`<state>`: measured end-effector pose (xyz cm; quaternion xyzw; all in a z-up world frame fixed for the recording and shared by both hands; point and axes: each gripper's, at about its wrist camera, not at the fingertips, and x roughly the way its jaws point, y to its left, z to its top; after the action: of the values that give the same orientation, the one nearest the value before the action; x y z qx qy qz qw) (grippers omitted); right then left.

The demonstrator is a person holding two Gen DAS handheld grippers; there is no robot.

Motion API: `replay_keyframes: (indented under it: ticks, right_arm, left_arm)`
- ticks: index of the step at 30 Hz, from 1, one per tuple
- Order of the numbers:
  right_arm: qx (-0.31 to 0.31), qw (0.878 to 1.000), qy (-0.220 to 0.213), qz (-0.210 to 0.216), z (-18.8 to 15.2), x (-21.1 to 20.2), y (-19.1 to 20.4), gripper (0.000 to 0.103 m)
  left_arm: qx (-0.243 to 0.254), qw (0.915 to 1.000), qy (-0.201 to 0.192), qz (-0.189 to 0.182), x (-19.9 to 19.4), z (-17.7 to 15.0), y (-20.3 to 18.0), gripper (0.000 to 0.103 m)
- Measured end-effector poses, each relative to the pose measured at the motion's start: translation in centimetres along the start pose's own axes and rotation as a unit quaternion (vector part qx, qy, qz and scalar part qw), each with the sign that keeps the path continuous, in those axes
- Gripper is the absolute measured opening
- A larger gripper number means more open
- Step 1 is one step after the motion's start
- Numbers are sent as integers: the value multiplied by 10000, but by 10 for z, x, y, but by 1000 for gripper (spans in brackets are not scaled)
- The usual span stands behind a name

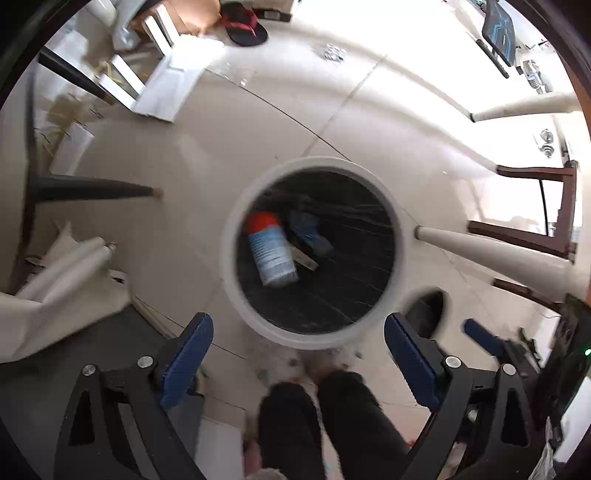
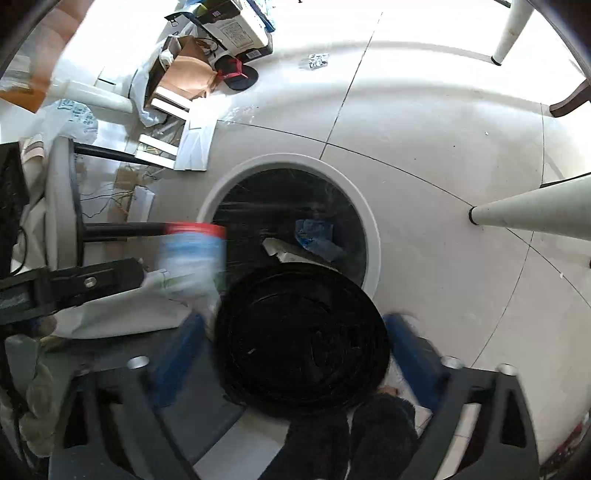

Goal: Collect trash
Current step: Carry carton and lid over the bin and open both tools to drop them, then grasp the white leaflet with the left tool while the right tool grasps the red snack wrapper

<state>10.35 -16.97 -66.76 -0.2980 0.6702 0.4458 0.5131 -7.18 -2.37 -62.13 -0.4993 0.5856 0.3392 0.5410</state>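
Observation:
A round white-rimmed trash bin (image 1: 400, 254) with a black liner stands on the floor below both grippers. In the left wrist view a white and blue can with a red cap (image 1: 271, 251) is inside the bin's opening, next to a blue wrapper (image 1: 306, 230). My left gripper (image 1: 299, 350) is open and empty above the bin's near rim. In the right wrist view the same can (image 2: 192, 258) is blurred in the air at the bin's (image 2: 371, 236) left rim. My right gripper (image 2: 295, 345) has its jaws wide around a black round lid (image 2: 301, 341).
White table legs (image 1: 491, 254) stand to the right of the bin. A black chair leg (image 1: 92, 190) and rolled paper (image 1: 62, 269) are on the left. A sandal (image 1: 243, 24), boxes and paper lie on the far floor. A crumpled wrapper (image 2: 317, 61) lies on the far tiles.

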Motion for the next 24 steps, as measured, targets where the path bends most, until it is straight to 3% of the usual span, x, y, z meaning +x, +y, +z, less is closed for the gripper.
replay_keyframes:
  ticks: [4, 8, 16, 24]
  right_arm:
    - [-54, 9993, -18, -366, 2, 1, 1, 103]
    - [-148, 9980, -68, -607, 1, -10, 4, 103]
    - [-260, 9943, -146, -1028, -4, -45, 16, 103]
    - [-169, 9946, -230, -998, -16, -98, 28, 103]
  left_arm:
    - [136, 9984, -486, 245, -13, -13, 2, 102]
    - [251, 9963, -622, 543, -25, -19, 1, 102]
    - [225, 9929, -642, 974, -54, -41, -9, 102]
    - [133, 9921, -599, 1098, -103, -75, -14, 102]
